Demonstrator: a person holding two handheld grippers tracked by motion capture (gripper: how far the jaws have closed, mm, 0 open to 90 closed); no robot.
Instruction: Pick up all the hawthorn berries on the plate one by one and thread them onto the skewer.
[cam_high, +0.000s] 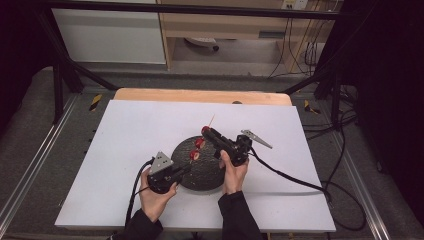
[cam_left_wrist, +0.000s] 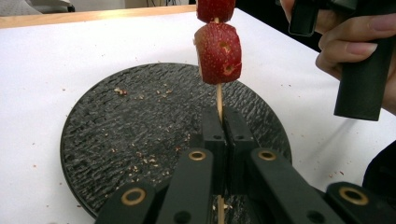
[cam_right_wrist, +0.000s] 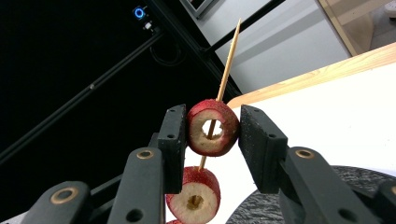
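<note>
Black jaws of my left gripper (cam_left_wrist: 219, 140) clamp the skewer's (cam_left_wrist: 219, 100) lower end, holding it steady above the dark plate (cam_left_wrist: 116, 140). My right gripper (cam_right_wrist: 212, 133) pinches the top fruit ring (cam_right_wrist: 212, 127), positioned to slide it along the stick toward the ring below (cam_right_wrist: 194, 196).

1. In the left gripper view, the top fruit piece (cam_left_wrist: 215, 9) is cut off by the upper edge.
2. The skewer (cam_left_wrist: 219, 100) disappears inside the fruit pieces.
3. In the right gripper view, the plate (cam_right_wrist: 299, 207) runs off the bottom edge.
</note>
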